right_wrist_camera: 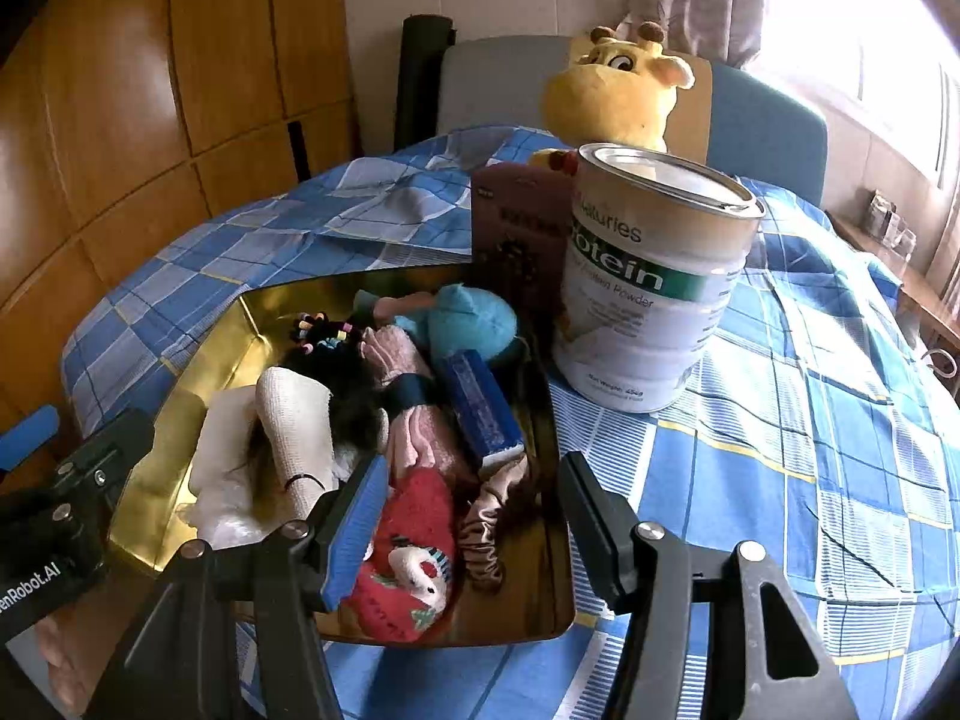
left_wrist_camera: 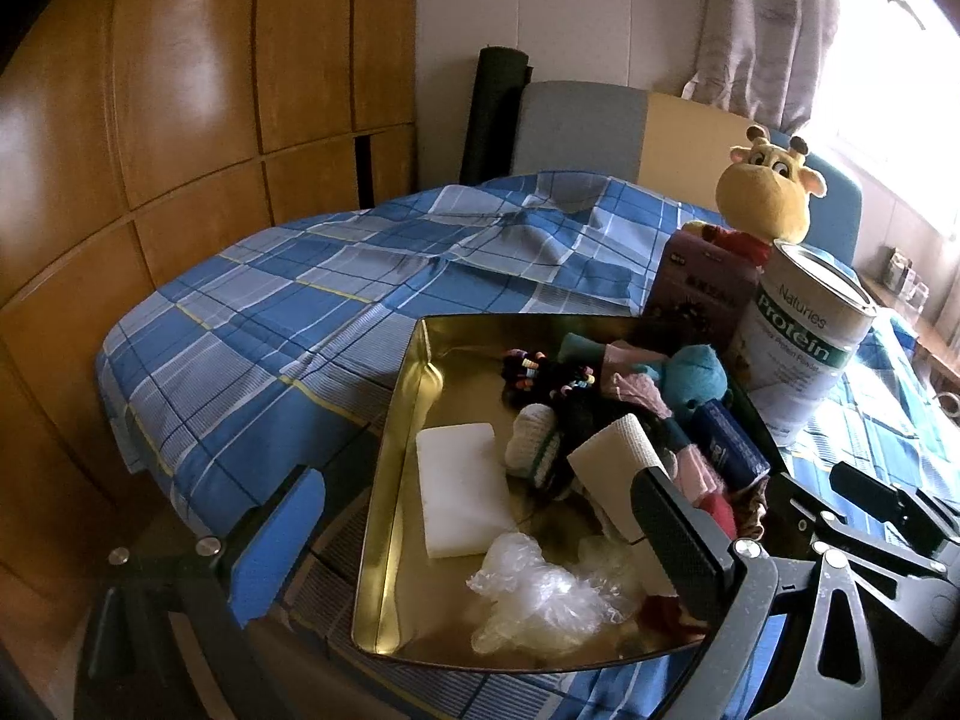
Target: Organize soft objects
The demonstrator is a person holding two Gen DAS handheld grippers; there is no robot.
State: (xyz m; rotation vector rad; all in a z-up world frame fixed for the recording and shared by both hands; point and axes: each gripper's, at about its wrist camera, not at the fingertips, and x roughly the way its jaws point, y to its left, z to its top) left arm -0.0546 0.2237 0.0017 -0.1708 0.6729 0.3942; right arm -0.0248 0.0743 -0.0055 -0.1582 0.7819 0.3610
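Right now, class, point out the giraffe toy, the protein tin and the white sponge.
Giraffe toy (right_wrist_camera: 606,96): right wrist view, on its yellow snout.
Protein tin (right_wrist_camera: 648,282): right wrist view, on its label.
White sponge (left_wrist_camera: 462,495): left wrist view, middle of its top face.

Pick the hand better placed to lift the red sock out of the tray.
Right, probably. The right tool hangs open directly over the red sock at the tray's near corner. The left tool sits over the white block.

Tray: glossy gold metal, mirror-like. Beside it, tin: smooth metal, paper label. In tray: fuzzy cloth sock, crinkled clear plastic bag. Behind tray: glossy wood cupboard.
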